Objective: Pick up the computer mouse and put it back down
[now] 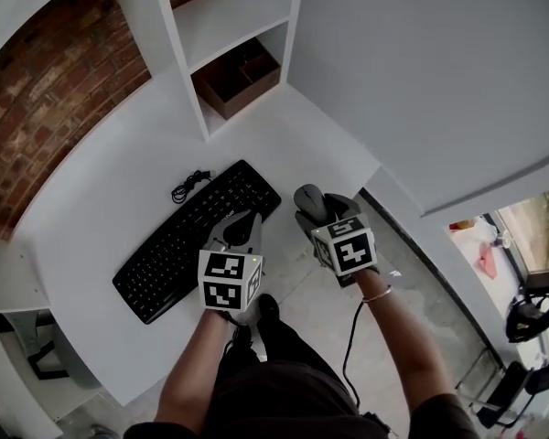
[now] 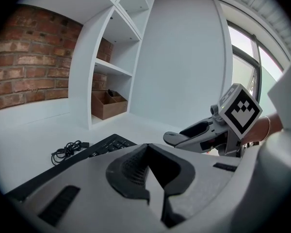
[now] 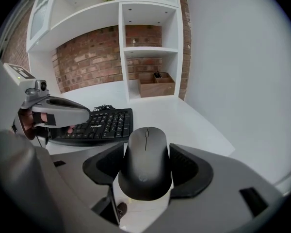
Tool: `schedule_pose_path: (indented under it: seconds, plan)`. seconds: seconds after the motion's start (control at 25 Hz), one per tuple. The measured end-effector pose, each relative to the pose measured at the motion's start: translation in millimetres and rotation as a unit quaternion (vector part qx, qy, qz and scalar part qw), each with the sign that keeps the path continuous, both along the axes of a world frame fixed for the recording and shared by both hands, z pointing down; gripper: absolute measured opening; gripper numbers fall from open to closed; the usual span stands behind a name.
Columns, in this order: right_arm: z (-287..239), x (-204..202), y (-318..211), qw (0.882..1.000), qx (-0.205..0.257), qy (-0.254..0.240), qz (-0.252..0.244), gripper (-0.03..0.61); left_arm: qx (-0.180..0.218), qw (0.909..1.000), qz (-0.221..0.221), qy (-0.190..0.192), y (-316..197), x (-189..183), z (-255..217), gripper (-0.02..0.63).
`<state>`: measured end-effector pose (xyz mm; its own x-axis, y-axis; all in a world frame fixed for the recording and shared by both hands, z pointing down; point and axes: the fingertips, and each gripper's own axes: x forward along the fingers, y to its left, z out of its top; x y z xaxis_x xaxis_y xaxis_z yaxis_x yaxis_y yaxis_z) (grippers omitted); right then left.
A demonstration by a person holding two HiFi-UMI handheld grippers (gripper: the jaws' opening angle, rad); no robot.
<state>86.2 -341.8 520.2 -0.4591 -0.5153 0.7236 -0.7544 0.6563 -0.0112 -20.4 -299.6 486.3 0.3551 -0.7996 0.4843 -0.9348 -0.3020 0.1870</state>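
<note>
A dark grey computer mouse sits between the jaws of my right gripper, which is shut on its sides near the white desk's front right edge. Whether the mouse touches the desk I cannot tell. In the left gripper view the mouse and right gripper appear to the right. My left gripper hangs over the right end of the black keyboard, its pads closed together with nothing between them.
The keyboard's coiled black cable lies behind it. A brown wooden box stands in the lowest shelf bay at the back. A white shelf upright meets the desk there; a white wall runs along the right.
</note>
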Motion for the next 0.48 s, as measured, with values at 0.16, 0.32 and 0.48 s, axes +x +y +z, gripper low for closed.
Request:
schedule_pose_path:
  seconds: [0.16, 0.32, 0.48]
  plan:
    - [7.9, 3.0, -15.2, 1.000, -0.006, 0.010, -0.006, 0.299, 0.000, 1.0000, 0.009, 0.000, -17.9, 8.8, 1.5, 0.009]
    - [16.5, 5.2, -30.7, 0.999, -0.003, 0.032, -0.018, 0.298, -0.001, 0.9999, 0.015, 0.002, -32.9, 16.9, 4.7, 0.009]
    - [24.3, 4.5, -41.8, 0.998, 0.000, 0.046, -0.032, 0.299, -0.005, 0.9999, 0.015, 0.006, -41.3, 21.6, 9.6, 0.009]
